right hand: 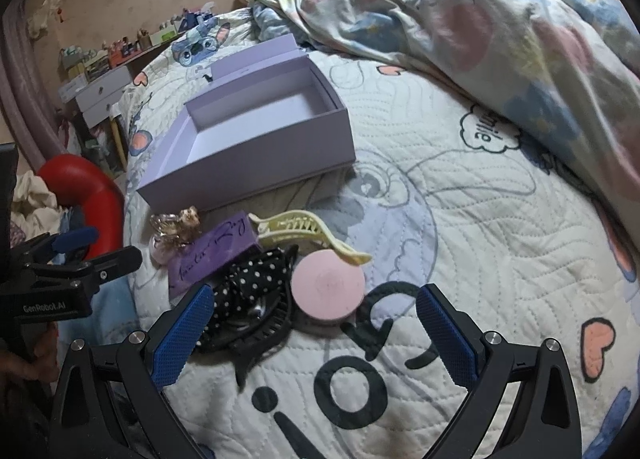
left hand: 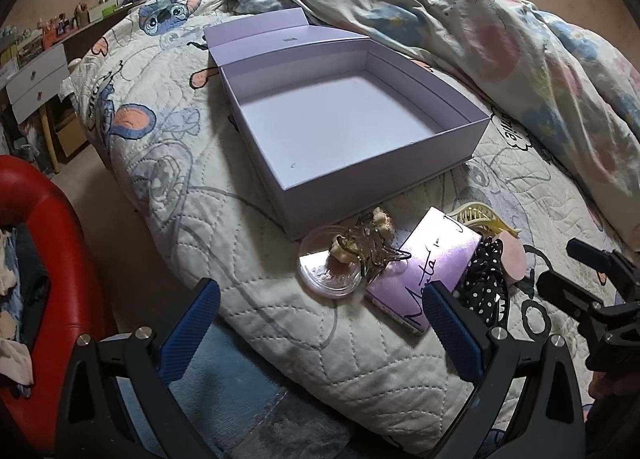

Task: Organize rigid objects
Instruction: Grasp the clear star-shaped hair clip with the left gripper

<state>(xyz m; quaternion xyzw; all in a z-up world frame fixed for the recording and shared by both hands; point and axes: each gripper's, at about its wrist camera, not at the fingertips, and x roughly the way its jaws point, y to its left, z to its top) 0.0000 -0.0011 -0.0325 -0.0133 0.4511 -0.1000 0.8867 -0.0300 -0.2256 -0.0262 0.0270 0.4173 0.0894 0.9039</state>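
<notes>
An open lilac box [left hand: 372, 163] [right hand: 256, 163] lies empty on the quilted bed, lid folded back. In front of it sits a cluster: a clear round case [left hand: 326, 271] with a gold floral clip [left hand: 360, 243] [right hand: 178, 225] on it, a small purple box [left hand: 424, 271] [right hand: 216, 255], a cream claw clip [left hand: 480, 221] [right hand: 304, 231], a black polka-dot scrunchie [left hand: 484, 283] [right hand: 252, 279] and a pink round compact [right hand: 327, 285] [left hand: 514, 259]. My left gripper [left hand: 320, 325] is open just short of the clear case and purple box. My right gripper [right hand: 316, 329] is open with the compact between its tips.
A rumpled floral duvet [left hand: 460, 31] [right hand: 480, 27] lies along the bed's far right. A red chair [left hand: 48, 259] [right hand: 92, 195] stands left of the bed, with white drawers [left hand: 38, 83] and cluttered shelves behind. The bed edge drops off at the lower left.
</notes>
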